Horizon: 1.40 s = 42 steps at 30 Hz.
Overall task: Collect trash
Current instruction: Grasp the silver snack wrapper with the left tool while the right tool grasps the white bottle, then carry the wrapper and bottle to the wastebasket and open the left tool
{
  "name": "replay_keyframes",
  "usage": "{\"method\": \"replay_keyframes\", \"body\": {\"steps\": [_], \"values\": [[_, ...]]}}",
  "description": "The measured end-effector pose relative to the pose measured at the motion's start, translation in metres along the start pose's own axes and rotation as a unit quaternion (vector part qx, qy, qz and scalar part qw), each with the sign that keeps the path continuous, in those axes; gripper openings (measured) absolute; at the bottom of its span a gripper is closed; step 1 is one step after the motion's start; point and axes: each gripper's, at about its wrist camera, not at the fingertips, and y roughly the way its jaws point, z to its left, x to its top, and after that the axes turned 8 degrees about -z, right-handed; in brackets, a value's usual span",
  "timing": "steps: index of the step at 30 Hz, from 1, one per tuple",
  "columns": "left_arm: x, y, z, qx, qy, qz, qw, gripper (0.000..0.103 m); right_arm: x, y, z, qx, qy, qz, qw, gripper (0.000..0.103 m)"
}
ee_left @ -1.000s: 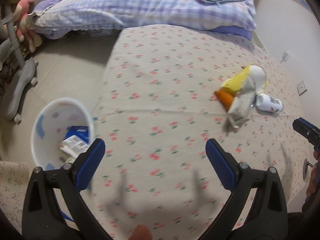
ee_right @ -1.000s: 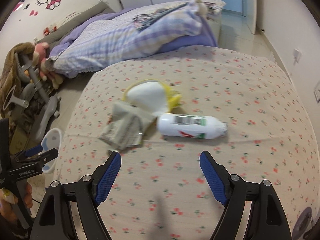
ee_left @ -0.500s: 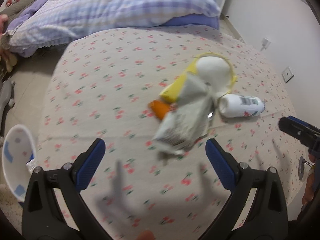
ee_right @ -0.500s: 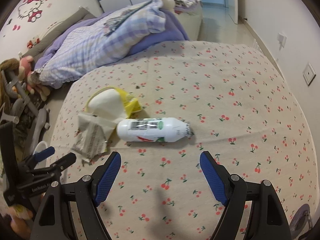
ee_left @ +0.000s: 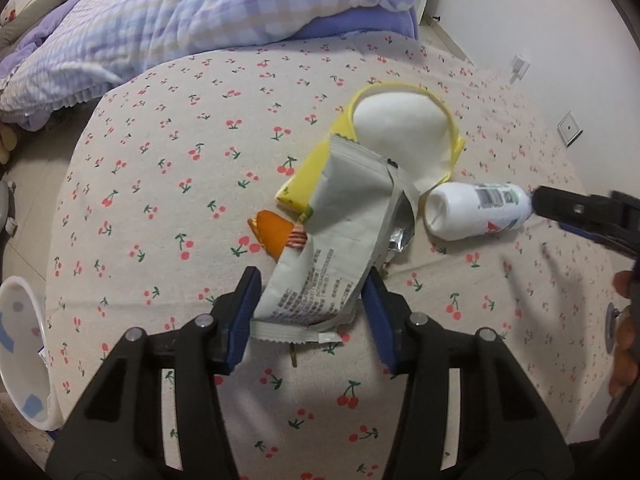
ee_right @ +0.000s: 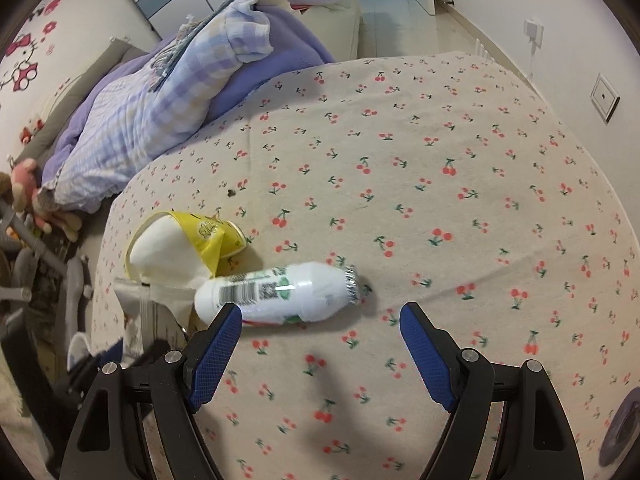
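A grey foil wrapper (ee_left: 320,248) lies on the cherry-print cloth (ee_left: 160,160), overlapping a yellow bag (ee_left: 400,128) with a white inside and an orange scrap (ee_left: 272,232). My left gripper (ee_left: 310,300) is closing, and both pads touch the side edges of the wrapper's near end. A white bottle (ee_right: 276,296) with a foil cap lies on its side beside the yellow bag (ee_right: 180,248). My right gripper (ee_right: 322,312) hovers open just short of the bottle, its left fingertip overlapping the bottle's base end. In the left wrist view, the right gripper's finger (ee_left: 580,212) reaches over the bottle (ee_left: 472,212).
A white bin (ee_left: 20,360) stands on the floor at the cloth's left edge. A purple checked quilt (ee_left: 180,20) is heaped at the far side. Grey frame parts and plush toys (ee_right: 24,200) crowd the floor on the left. A wall with sockets (ee_right: 604,98) runs along the right.
The left gripper swung right, away from the bin and onto the wrapper, and its jaws narrowed around the near end. The right gripper moved closer to the bottle and stayed open.
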Motion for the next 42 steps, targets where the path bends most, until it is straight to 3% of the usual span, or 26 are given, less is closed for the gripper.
{"method": "replay_keyframes", "body": {"steps": [9,16,18,19,25,33,42], "values": [[-0.003,-0.027,0.023,-0.012,-0.024,-0.004,0.9996,0.049,0.005,0.034,0.011,0.013,0.099,0.036,0.994,0.083],[-0.009,-0.043,0.058,-0.001,-0.046,-0.005,0.9989,0.049,0.002,0.054,0.010,-0.012,0.145,0.053,0.988,0.082],[-0.012,-0.047,0.067,0.003,-0.049,-0.006,0.9988,0.049,0.002,0.054,0.014,-0.023,0.134,0.052,0.989,0.079],[-0.013,-0.049,0.072,0.004,-0.051,-0.005,0.9987,0.049,0.002,0.053,0.017,-0.026,0.126,0.053,0.990,0.072],[-0.023,-0.056,0.094,-0.004,-0.072,0.003,0.9974,0.049,-0.009,0.046,0.023,0.005,0.103,0.077,0.992,0.054],[-0.036,-0.068,0.109,-0.008,-0.091,0.013,0.9957,0.049,-0.025,0.022,0.023,0.043,0.076,0.083,0.993,0.049],[-0.045,-0.095,0.127,-0.015,-0.129,-0.004,0.9916,0.049,-0.032,-0.018,0.047,0.084,0.036,0.054,0.994,0.045]]}}
